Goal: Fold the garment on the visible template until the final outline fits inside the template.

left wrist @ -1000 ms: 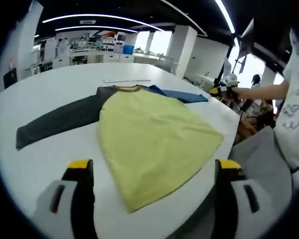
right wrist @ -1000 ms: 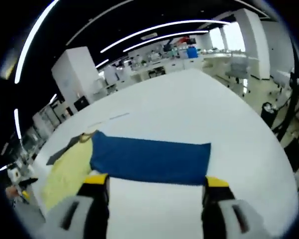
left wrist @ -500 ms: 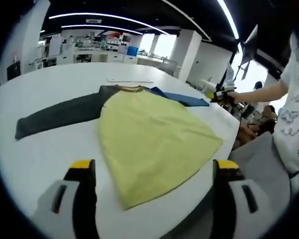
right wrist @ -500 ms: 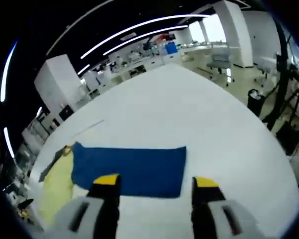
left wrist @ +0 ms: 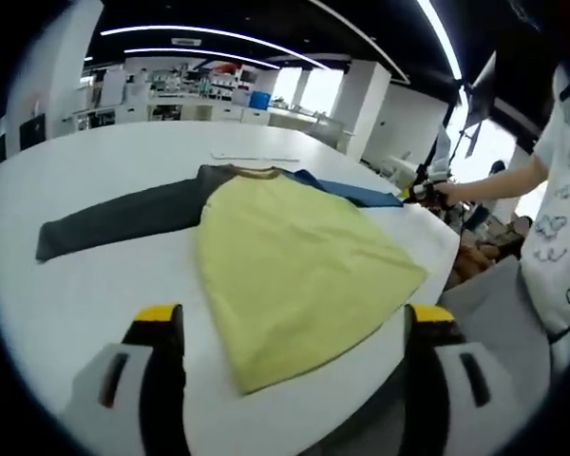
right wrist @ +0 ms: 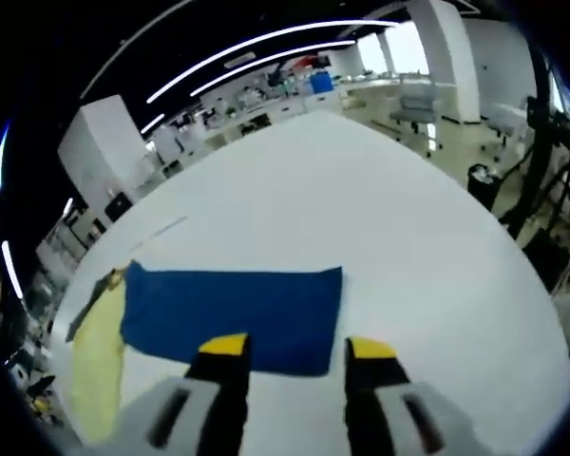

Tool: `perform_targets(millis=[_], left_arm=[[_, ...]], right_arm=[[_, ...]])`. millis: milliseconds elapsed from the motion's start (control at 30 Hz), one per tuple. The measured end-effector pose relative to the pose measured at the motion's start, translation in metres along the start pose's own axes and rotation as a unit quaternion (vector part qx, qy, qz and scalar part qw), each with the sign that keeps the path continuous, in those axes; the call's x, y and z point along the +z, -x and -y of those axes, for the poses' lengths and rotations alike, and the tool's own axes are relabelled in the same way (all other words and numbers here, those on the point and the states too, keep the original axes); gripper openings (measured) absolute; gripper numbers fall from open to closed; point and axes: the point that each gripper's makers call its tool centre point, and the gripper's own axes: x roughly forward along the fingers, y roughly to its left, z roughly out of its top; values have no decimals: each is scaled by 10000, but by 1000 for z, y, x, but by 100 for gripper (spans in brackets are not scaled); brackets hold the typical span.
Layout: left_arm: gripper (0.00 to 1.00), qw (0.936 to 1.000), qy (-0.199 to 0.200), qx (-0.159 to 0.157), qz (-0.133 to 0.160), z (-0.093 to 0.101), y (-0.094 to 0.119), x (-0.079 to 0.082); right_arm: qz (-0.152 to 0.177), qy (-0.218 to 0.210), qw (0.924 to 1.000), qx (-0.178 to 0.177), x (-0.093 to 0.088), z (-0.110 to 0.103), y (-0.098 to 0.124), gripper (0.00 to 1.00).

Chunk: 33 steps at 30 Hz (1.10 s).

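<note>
Right gripper (right wrist: 290, 350) nearer blue sleeve (right wrist: 233, 306)

A big white surface (left wrist: 95, 285), a blue bin (left wrist: 258, 99) far back, long ceiling lights (right wrist: 266, 43) overhead

Right gripper (right wrist: 293, 348) jaws apart over blue sleeve (right wrist: 233, 305).

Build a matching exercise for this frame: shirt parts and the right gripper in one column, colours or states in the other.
Column 1:
1. shirt body
2. long sleeve by the right gripper
3. far long sleeve
4. right gripper

Column 2:
A. dark grey
B. open, fingers over the sleeve's near edge
C. yellow
D. blue

Pairs: 1-C, 2-D, 3-A, 4-B
</note>
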Motion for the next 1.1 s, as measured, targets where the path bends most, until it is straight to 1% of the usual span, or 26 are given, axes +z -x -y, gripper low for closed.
perform_targets(millis=[100,167,267,400,433,500,533,633,700,867,933,1100], left_arm=[[93,10000,36,0,8,0,1,-2],[93,10000,37,0,-5,1,2,-3],[93,10000,57,0,-38,1,2,-6],[93,10000,78,-8,-47,3,1,-6],[93,10000,72,-9,-53,3,0,-6],[92,10000,65,-24,-62,2,-1,-5],[92,10000,66,-36,-57,3,-2,-5],[92,10000,52,-57,-55,6,-4,-4],[92,9999,45,-68,-66,6,-5,-4],[92,9999,48,-94,-57,8,-6,-3],[91,9999,69,-100,-44,8,-7,-3],[92,9999,77,-109,14,8,-8,-2]], right_arm=[[-25,-5,10000,0,-1,-2,0,32],[-59,12,10000,11,-3,-3,0,28],[-37,-1,10000,-43,-3,1,-2,25],[-40,-39,9999,-89,-3,2,-2,14],[-53,-33,9999,-145,-4,4,-2,10],[-116,-30,9997,-222,-7,7,-4,0],[-132,-19,9996,-245,-7,10,-5,0],[-102,-98,9995,-267,-5,11,-4,0],[-27,16,9994,-356,0,17,-5,0],[42,-82,9992,-387,4,20,-6,0],[79,-94,9992,-380,8,19,-3,0],[299,-101,9991,-275,21,8,3,0]])
